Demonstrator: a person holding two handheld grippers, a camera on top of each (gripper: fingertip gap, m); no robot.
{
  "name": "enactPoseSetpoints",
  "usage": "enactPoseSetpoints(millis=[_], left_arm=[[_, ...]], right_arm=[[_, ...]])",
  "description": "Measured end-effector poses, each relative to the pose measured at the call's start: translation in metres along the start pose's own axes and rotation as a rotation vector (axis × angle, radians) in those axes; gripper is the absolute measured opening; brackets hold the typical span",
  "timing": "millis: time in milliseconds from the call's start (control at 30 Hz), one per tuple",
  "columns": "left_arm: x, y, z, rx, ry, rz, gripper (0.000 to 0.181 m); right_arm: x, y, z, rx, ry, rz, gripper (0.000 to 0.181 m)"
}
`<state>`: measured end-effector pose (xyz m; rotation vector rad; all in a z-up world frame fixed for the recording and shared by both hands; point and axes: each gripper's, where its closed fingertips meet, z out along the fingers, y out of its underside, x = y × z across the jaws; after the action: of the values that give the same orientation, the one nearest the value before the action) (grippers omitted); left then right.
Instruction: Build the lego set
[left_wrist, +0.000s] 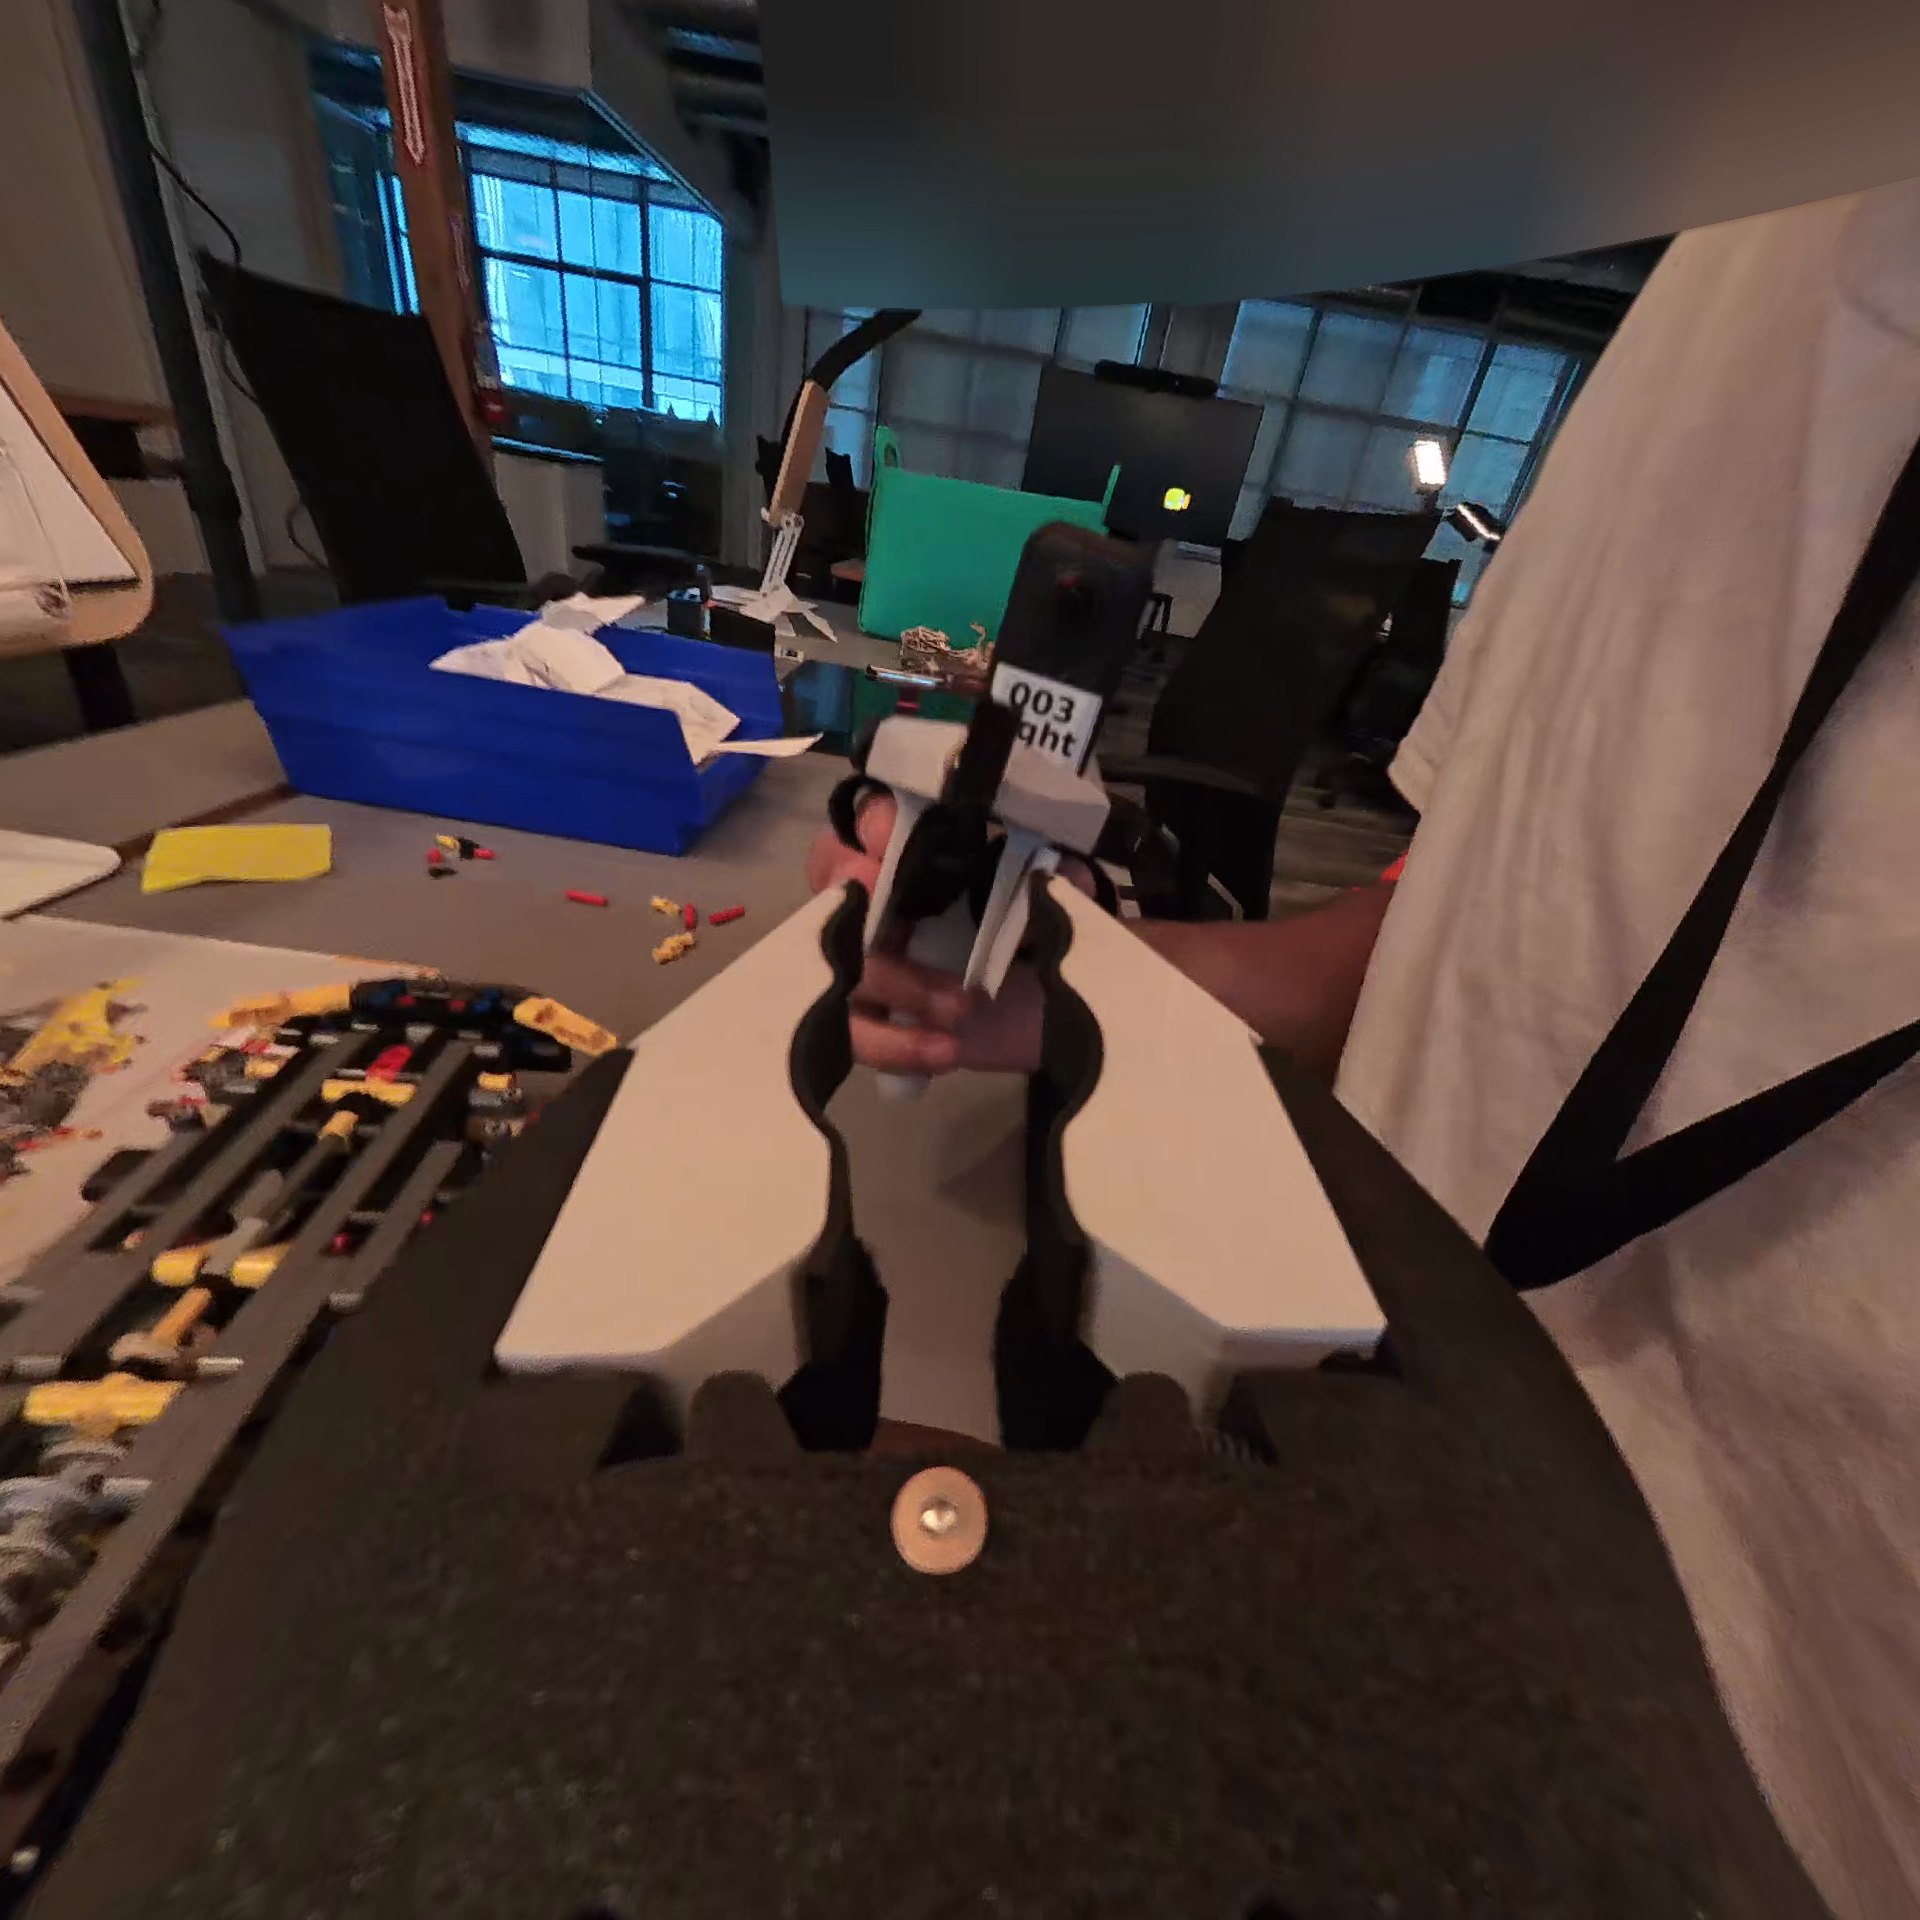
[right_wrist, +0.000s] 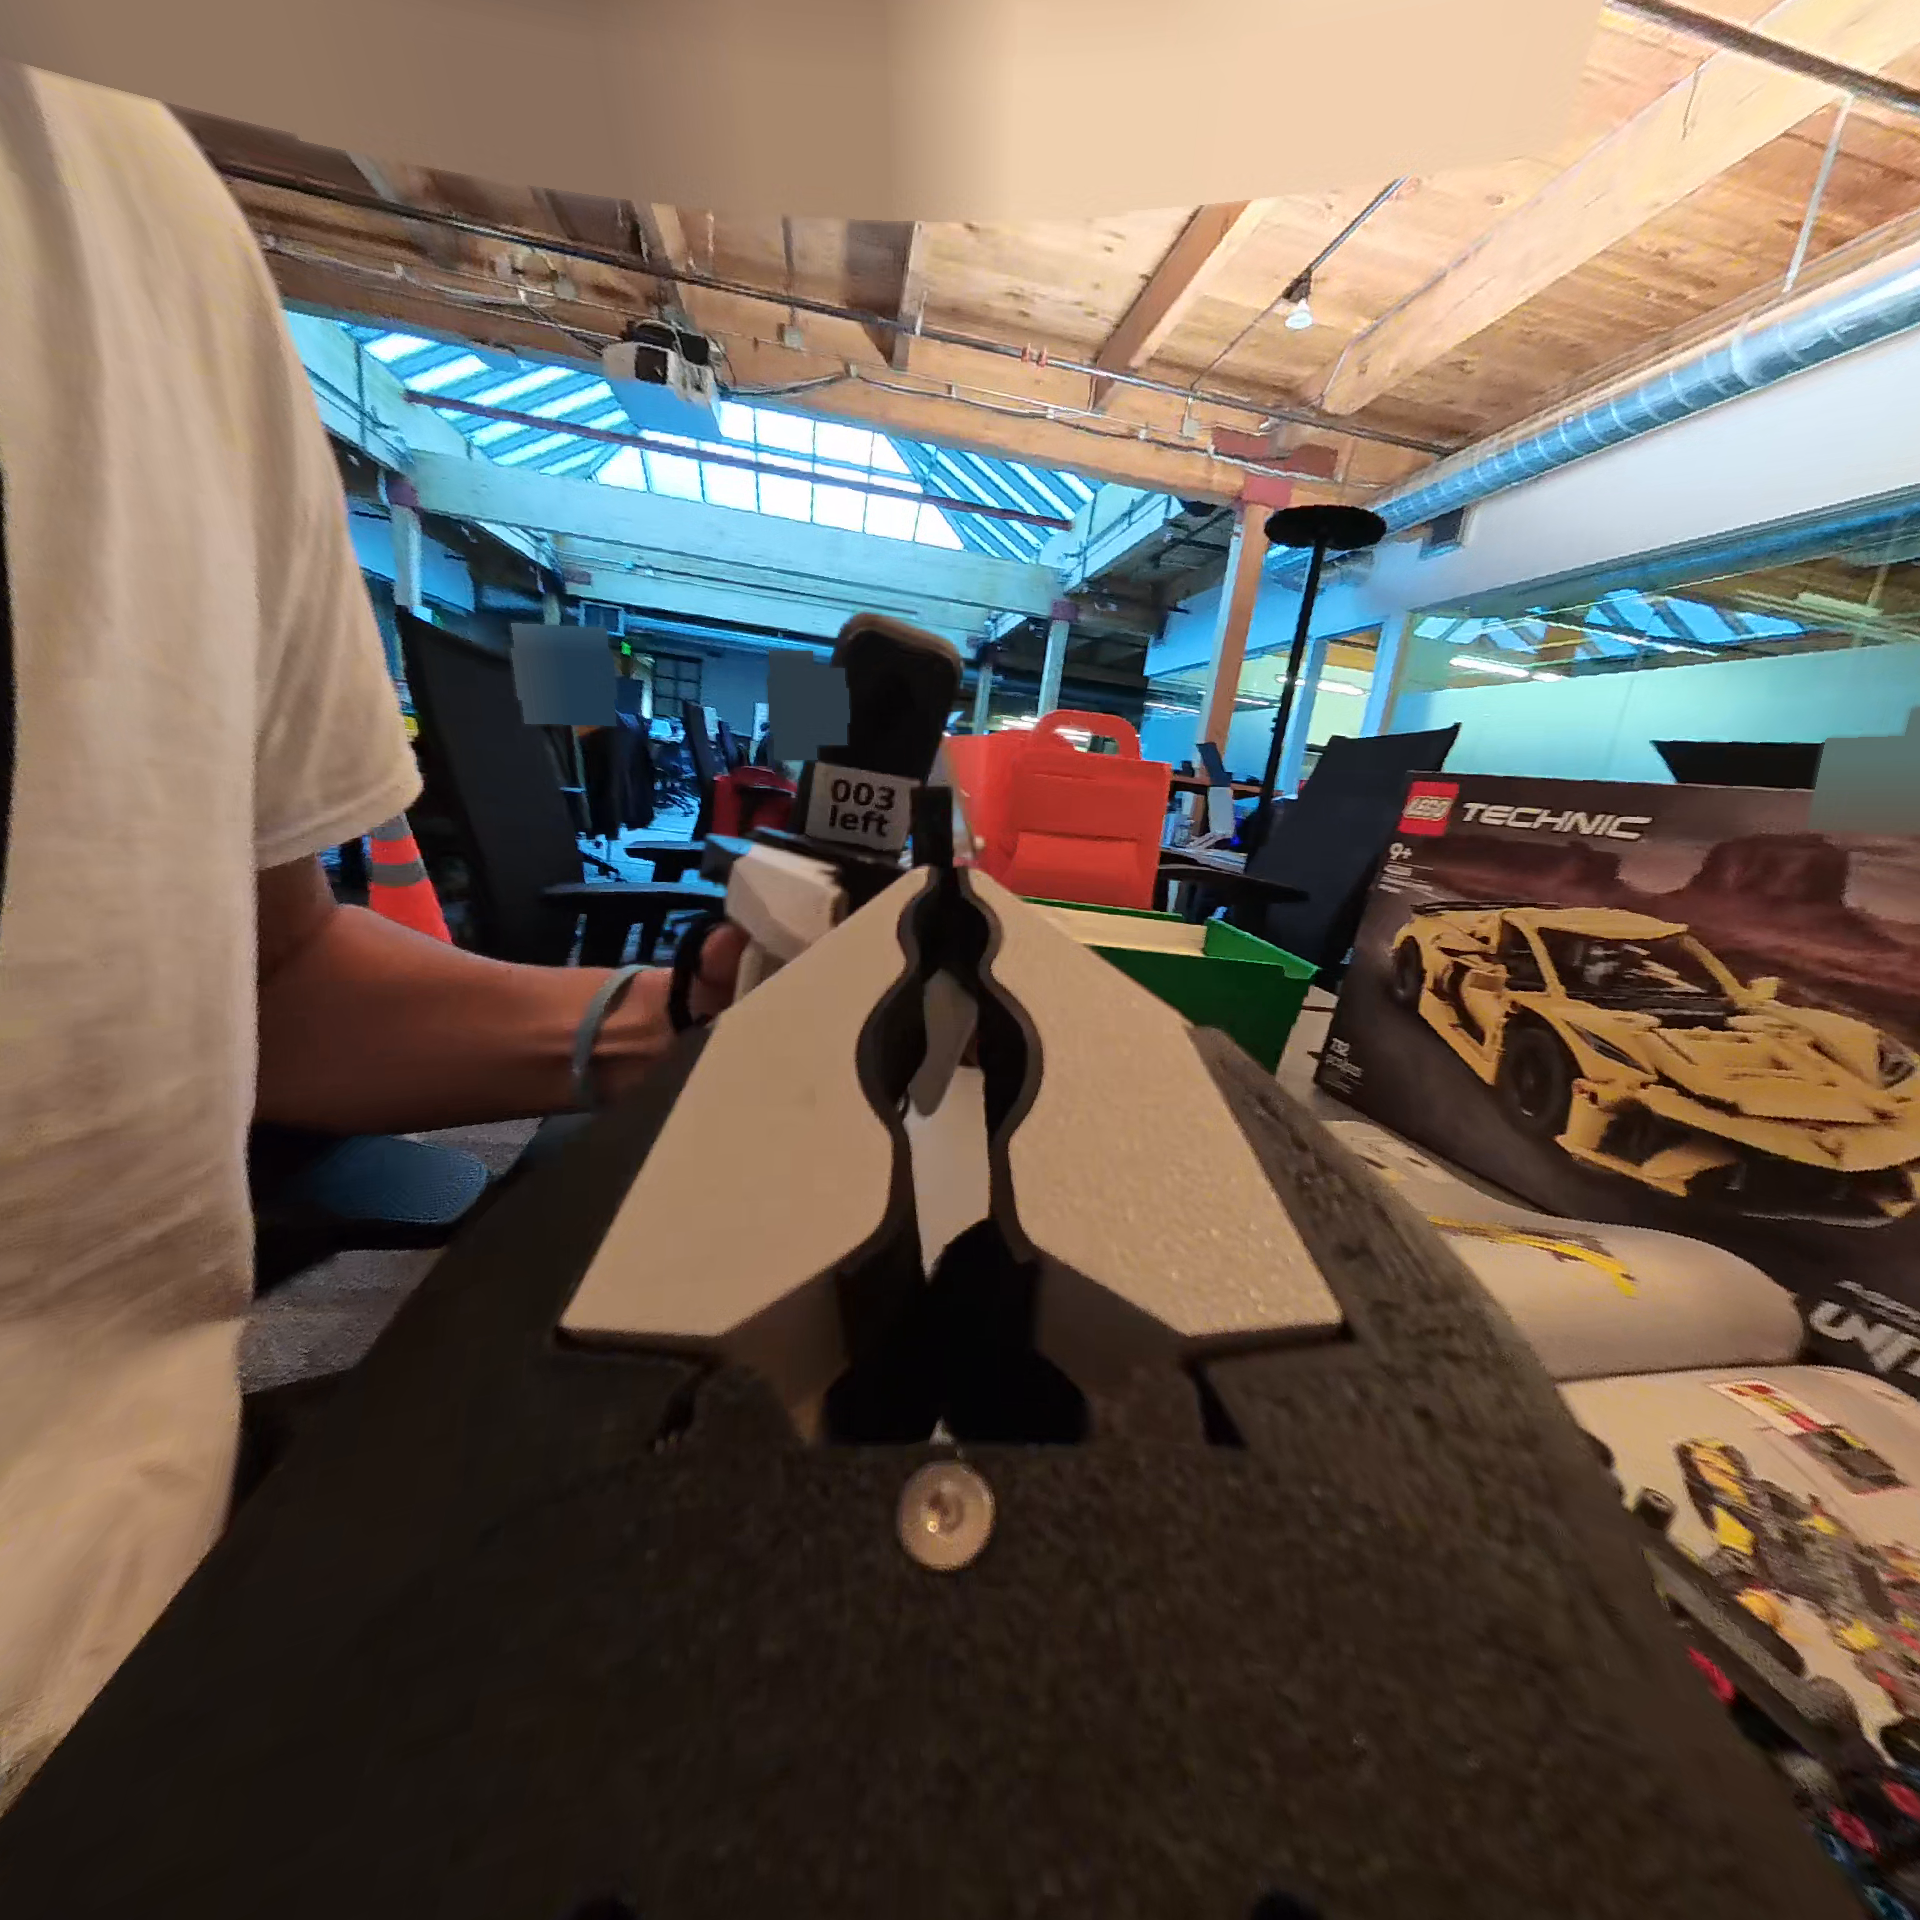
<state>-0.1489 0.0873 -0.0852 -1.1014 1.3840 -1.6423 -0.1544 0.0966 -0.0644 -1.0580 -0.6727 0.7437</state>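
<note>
Right wrist view: right tool (right_wrist: 948, 883) tips touching; grasp unclear

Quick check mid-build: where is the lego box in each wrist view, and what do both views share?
Left wrist view: the box is not in it.
Right wrist view: the box stands at the right edge, behind the open booklets.
Shared landmark: the person's white shirt, at the right edge of the left wrist view and the left edge of the right wrist view.
</note>
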Motion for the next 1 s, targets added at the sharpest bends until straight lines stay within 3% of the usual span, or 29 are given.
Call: enactPoseSetpoints(millis=[100,267,433,600,733,833,1000], left_arm=[[-0.001,-0.009,0.001,0.011,-0.019,0.051,0.01],[-0.01,-0.002,0.0,-0.082,-0.091,0.133,0.008],[-0.03,0.016,-0.013,-0.306,-0.208,0.304,0.008],[-0.061,0.042,-0.035,-0.62,-0.397,0.668,0.008],[-0.066,0.055,-0.039,-0.762,-0.45,0.921,0.007],[-0.065,0.067,-0.039,-0.814,-0.427,0.935,0.007],[-0.061,0.083,-0.037,-0.837,-0.359,0.813,0.007]], right_arm=[[0.0,0.005,0.001,-0.022,-0.006,-0.01,0.0],[0.008,0.015,0.0,-0.054,-0.003,0.048,0.0],[0.015,0.035,-0.008,-0.168,0.03,0.076,0.013],[0.022,0.058,-0.014,-0.372,0.078,0.032,0.028],[0.023,0.082,-0.009,-0.501,0.135,0.085,0.03],[0.025,0.094,-0.009,-0.547,0.167,0.072,0.026],[0.017,0.108,-0.011,-0.619,0.123,-0.013,0.023]])
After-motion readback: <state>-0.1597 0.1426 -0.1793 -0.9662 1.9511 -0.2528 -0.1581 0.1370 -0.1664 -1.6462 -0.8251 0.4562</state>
